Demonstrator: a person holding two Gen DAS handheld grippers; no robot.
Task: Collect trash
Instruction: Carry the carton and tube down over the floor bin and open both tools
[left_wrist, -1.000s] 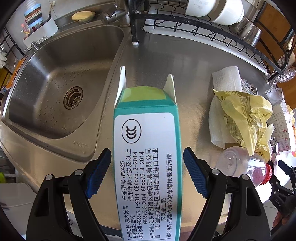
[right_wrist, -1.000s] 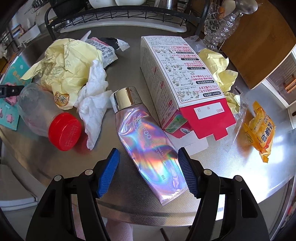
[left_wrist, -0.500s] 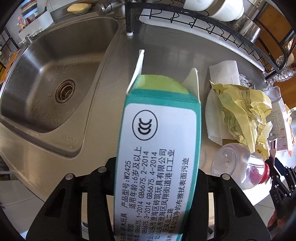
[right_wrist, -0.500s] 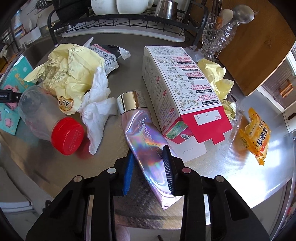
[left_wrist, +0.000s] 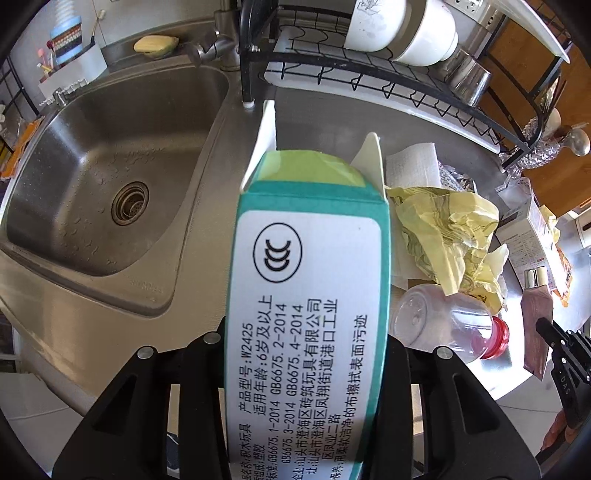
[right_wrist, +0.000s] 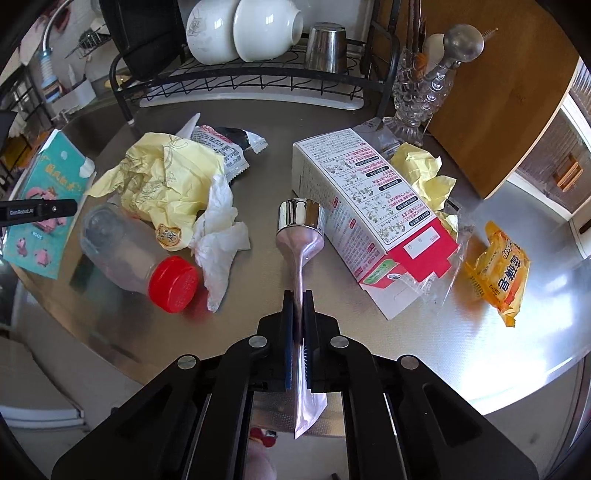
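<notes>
Left wrist view: the left gripper (left_wrist: 306, 354) is clamped on a teal carton (left_wrist: 310, 295), held lengthwise between the fingers with its open flaps pointing away. The carton is raised above the steel counter (left_wrist: 236, 155), beside the sink (left_wrist: 110, 177). A clear bottle with a red cap (left_wrist: 447, 325) and crumpled yellow paper (left_wrist: 447, 229) are seen lying to the right.

Right wrist view: the right gripper (right_wrist: 298, 317) is closed on a holographic tube (right_wrist: 301, 240), pinched flat between the blue pads (right_wrist: 289, 321), silver cap pointing forward, lifted off the counter. A white-and-red box (right_wrist: 373, 218) is located just right of the tube, and an orange snack packet (right_wrist: 498, 269) farther right.
</notes>
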